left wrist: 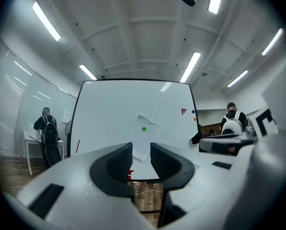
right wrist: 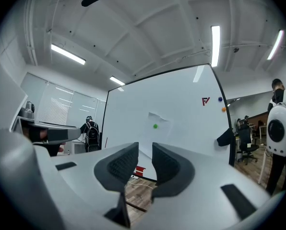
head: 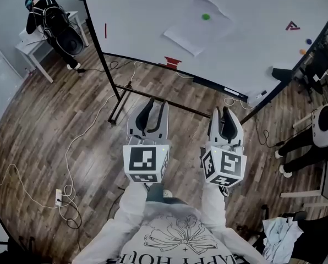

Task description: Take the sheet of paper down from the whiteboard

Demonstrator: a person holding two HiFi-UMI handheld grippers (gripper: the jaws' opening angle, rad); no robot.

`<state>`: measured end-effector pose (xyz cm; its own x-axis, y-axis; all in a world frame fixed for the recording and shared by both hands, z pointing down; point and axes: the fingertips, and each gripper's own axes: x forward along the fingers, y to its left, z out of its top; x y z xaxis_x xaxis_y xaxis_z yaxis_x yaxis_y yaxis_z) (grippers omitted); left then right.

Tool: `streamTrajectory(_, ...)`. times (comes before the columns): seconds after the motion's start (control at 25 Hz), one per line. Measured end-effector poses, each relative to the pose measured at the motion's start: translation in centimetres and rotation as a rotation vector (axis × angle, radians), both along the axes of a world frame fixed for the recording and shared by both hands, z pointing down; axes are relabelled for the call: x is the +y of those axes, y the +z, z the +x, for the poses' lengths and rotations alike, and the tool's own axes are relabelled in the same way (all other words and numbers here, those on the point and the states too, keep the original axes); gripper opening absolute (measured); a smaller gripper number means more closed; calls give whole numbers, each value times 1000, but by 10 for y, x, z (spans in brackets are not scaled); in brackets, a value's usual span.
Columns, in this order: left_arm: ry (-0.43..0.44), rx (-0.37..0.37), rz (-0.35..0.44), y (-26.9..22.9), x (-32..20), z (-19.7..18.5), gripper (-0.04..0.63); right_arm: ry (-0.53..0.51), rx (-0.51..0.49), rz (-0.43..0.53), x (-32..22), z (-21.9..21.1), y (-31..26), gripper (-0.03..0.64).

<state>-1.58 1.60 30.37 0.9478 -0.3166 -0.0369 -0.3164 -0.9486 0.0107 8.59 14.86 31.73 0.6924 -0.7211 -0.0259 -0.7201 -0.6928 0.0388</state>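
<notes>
Left gripper (head: 156, 104) and right gripper (head: 221, 111) sit side by side, jaws a bit apart w/ nothing in them, aimed at the whiteboard (head: 147, 21), prob lining up. Sheet of paper (head: 194, 32) hangs there under a green magnet (head: 206, 17), well apart from both.

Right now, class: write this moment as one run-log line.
paper: on whiteboard, under green magnet | left gripper: open, empty | right gripper: open, empty | both short of board
</notes>
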Motion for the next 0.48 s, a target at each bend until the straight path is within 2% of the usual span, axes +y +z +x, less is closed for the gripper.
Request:
streamTrajectory(0.24, 12, -4, -15, 11, -41, 44, 110, 15, 3, 1, -36, 44, 5, 75)
streamTrajectory(0.48, 43, -1, -40, 19, -91, 107, 120, 39, 12, -15, -82, 101, 11, 78)
